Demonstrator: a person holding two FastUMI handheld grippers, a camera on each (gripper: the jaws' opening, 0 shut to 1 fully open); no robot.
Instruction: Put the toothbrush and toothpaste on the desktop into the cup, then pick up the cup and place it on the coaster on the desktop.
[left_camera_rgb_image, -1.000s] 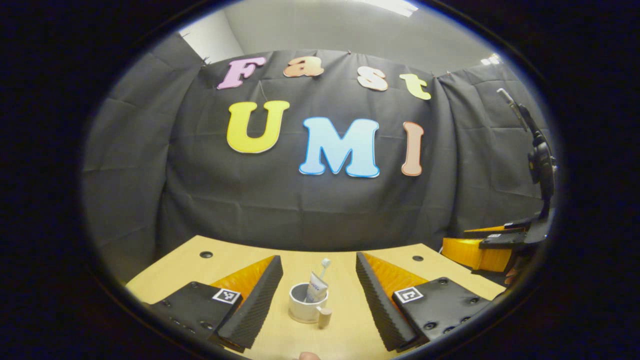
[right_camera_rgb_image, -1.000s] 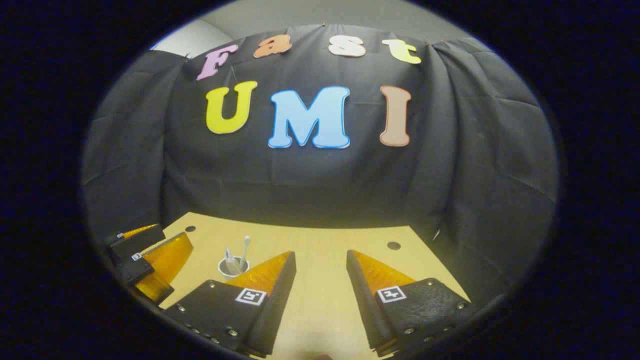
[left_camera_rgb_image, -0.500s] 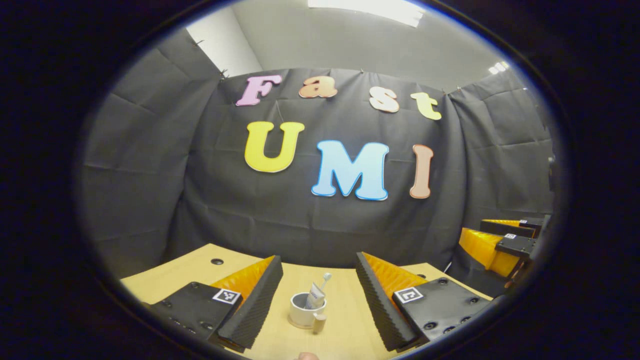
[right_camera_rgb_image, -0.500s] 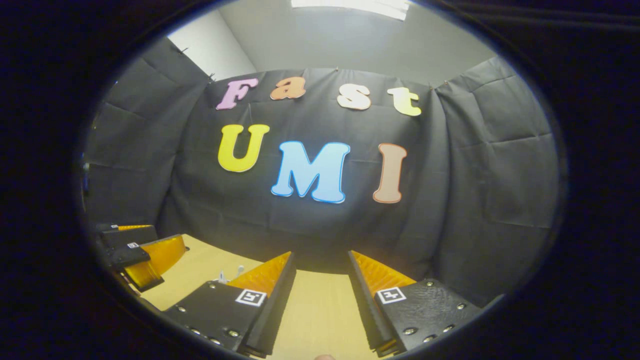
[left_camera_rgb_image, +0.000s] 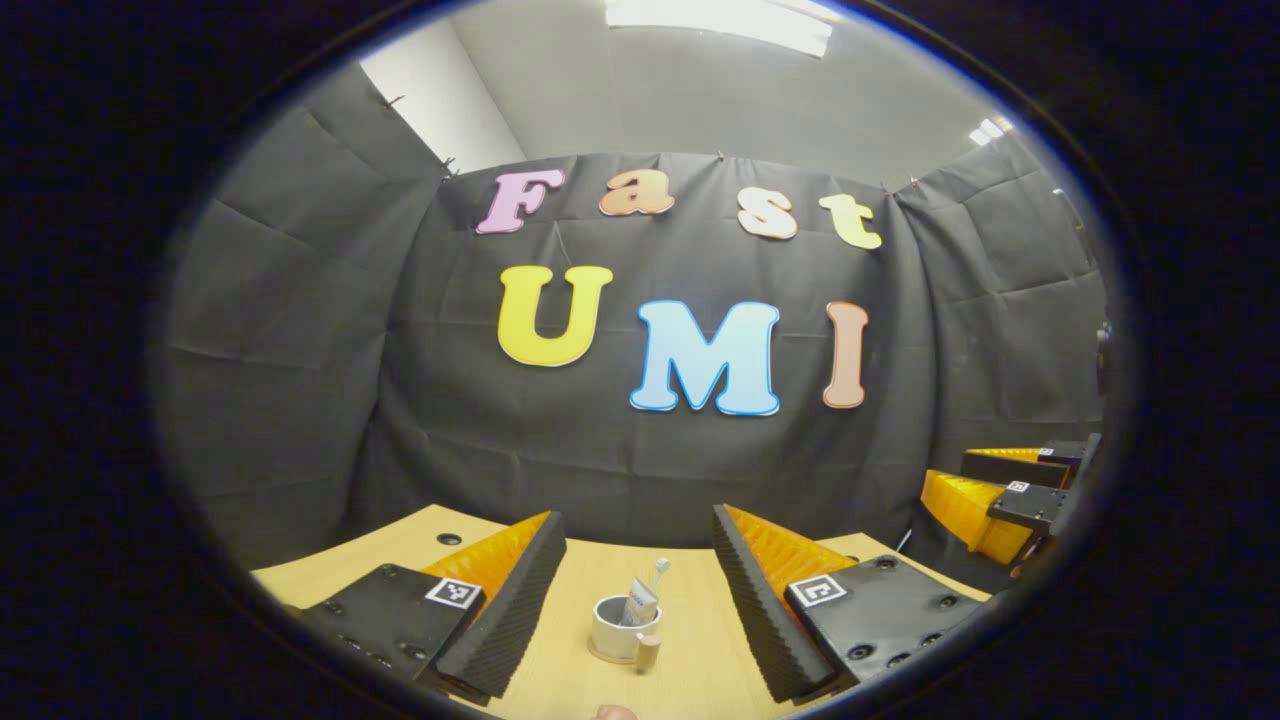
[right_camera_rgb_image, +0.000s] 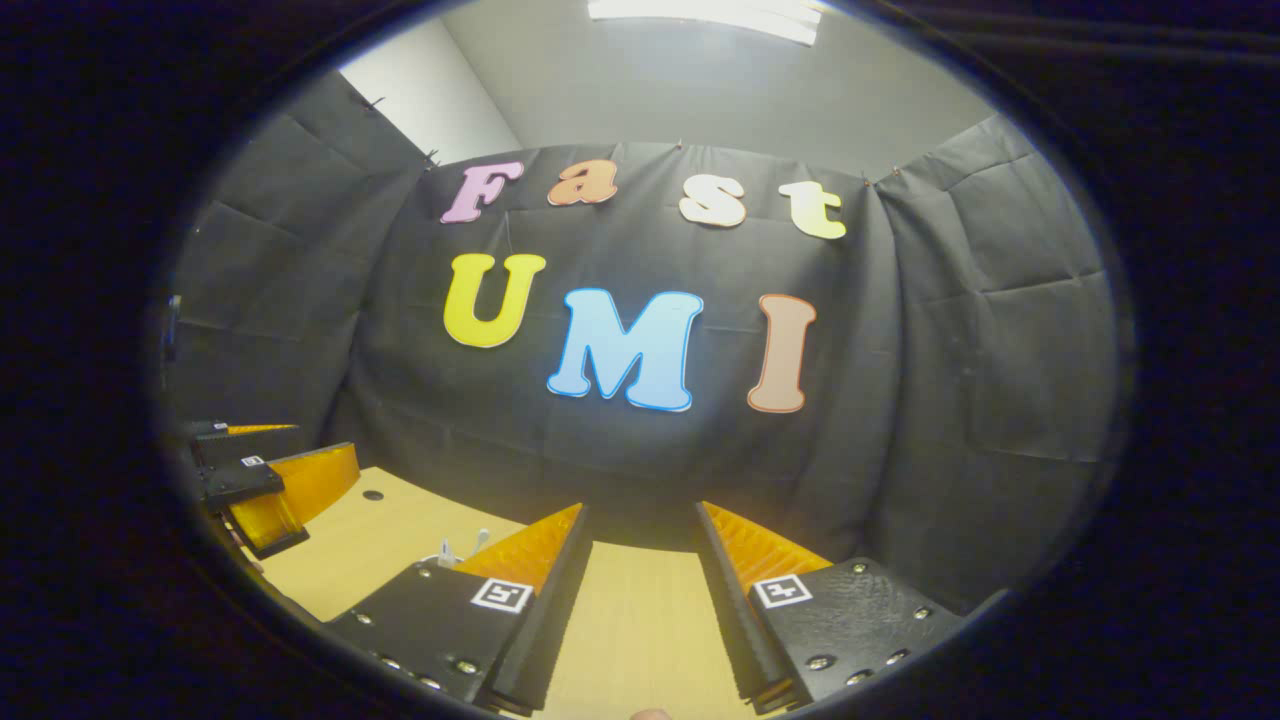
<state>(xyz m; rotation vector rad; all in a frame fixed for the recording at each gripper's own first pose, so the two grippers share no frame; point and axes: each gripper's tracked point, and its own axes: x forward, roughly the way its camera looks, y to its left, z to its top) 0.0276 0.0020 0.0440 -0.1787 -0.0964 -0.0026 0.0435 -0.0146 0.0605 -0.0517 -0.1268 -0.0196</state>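
In the left gripper view, the left gripper (left_camera_rgb_image: 635, 600) is held wide open and empty, and the cup (left_camera_rgb_image: 615, 628) is framed between its fingers. The toothbrush (left_camera_rgb_image: 655, 577) and toothpaste (left_camera_rgb_image: 640, 606) stand inside the cup, which seems to rest on the coaster (left_camera_rgb_image: 600, 655), so the task is judged nearly complete.

In the right gripper view, the right gripper (right_camera_rgb_image: 640, 590) is also seen open, with nothing gripped — only the desktop (right_camera_rgb_image: 630, 640) lies between its fingers.

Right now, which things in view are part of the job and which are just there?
Job:
- cup, standing on the coaster
- toothbrush in the cup
- toothpaste in the cup
- left tongs, open
- right tongs, open

Just there:
- desktop
- holes in the desktop
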